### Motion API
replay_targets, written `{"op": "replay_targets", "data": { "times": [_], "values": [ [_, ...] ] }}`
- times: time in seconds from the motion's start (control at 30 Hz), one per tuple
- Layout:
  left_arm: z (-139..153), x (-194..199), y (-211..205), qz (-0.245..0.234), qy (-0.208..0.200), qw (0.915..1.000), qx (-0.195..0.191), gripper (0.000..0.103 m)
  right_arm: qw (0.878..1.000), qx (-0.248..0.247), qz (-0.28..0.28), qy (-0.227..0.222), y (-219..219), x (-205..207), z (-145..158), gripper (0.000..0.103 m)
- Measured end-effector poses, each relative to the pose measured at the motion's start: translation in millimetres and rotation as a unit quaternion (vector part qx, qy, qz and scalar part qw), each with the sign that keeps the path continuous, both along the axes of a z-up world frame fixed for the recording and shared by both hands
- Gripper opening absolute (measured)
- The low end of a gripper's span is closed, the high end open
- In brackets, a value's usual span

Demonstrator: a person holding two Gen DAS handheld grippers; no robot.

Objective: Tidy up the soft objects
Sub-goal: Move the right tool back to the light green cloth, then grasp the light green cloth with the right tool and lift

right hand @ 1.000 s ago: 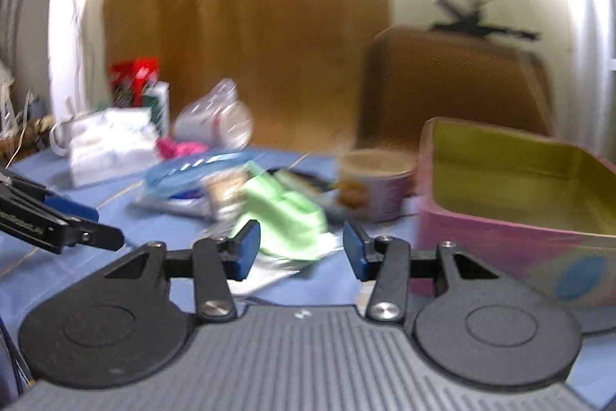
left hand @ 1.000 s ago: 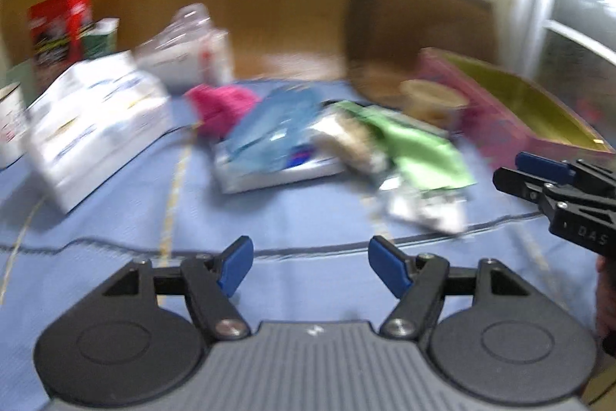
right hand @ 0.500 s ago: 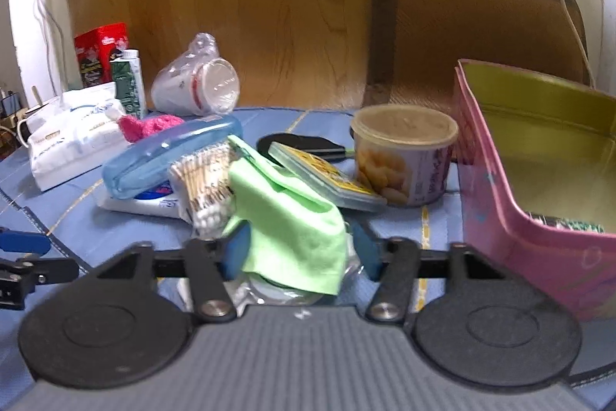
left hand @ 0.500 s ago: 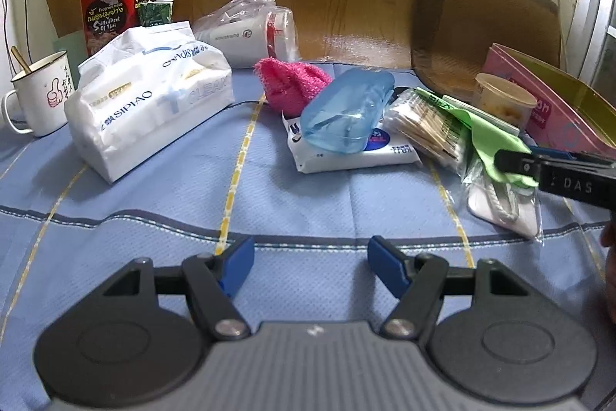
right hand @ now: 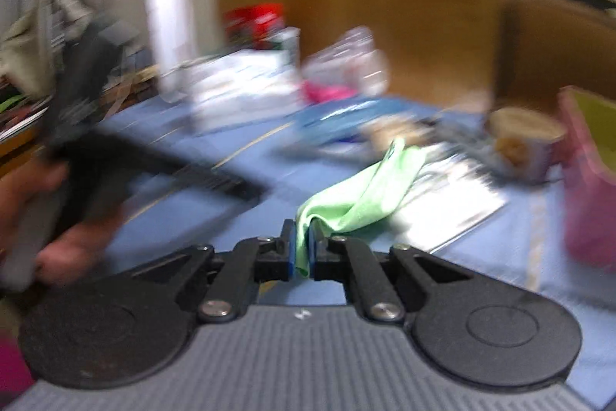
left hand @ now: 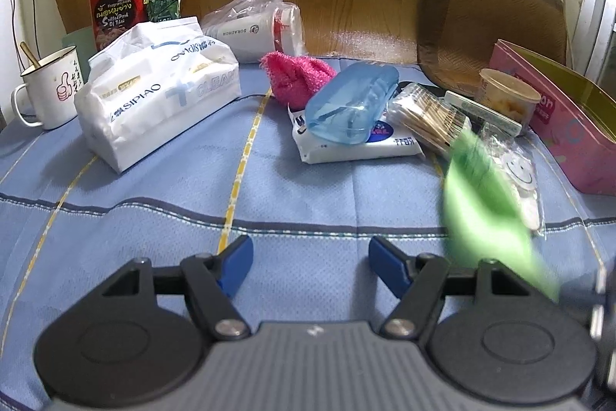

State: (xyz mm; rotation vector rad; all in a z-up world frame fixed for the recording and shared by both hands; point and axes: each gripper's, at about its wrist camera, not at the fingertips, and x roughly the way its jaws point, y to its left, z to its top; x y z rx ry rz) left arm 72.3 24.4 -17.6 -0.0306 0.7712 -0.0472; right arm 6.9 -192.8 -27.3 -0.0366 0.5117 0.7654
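Beside the pink box (left hand: 558, 126) in the left wrist view, the green cloth (left hand: 481, 203) hangs as a blurred streak, lifted off the blue surface (left hand: 269, 187) and trailing toward the lower right edge; the left gripper (left hand: 310, 266) has its jaws spread with nothing between them. A pink fuzzy cloth (left hand: 294, 78) lies further from the pink box, against the blue plastic case (left hand: 352, 103), with the white tissue pack (left hand: 154, 95) beyond it. Seen from the right wrist, the right gripper (right hand: 302, 249) has its jaws closing, pinching a folded corner of the green cloth (right hand: 362, 199), the rest draping toward the pink box (right hand: 585, 180). It looks light, limp and not fragile; a corner pinch should hold, though the loose tail may drag nearby clutter.
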Motion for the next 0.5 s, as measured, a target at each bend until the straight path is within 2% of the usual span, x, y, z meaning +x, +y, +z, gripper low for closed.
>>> {"op": "replay_targets", "data": {
  "times": [0.1, 0.2, 0.23, 0.27, 0.5],
  "values": [
    [-0.3, -1.8, -0.5, -0.001, 0.000, 1.0000, 0.003, 0.068, 0.999, -0.008, 0.033, 0.009, 9.3, -22.6, -5.3, 0.013],
    [-0.5, -4.4, -1.1, -0.003, 0.000, 1.0000, 0.005, 0.068, 0.999, -0.027, 0.021, -0.009, 14.9, -33.4, -7.6, 0.036],
    [-0.5, -5.2, -1.0, -0.003, 0.001, 1.0000, 0.005, 0.068, 0.999, -0.027, 0.011, -0.012, 14.4, -34.4, -7.0, 0.048],
    [-0.4, -5.9, -1.0, -0.004, 0.001, 1.0000, 0.004, 0.068, 1.000, -0.024, 0.003, -0.014, 12.5, -34.0, -6.1, 0.053],
    [-0.2, -10.4, 0.8, -0.006, 0.004, 1.0000, 0.002, 0.068, 0.999, -0.015, -0.028, -0.017, 3.9, -28.4, -4.2, 0.063]
  ]
}}
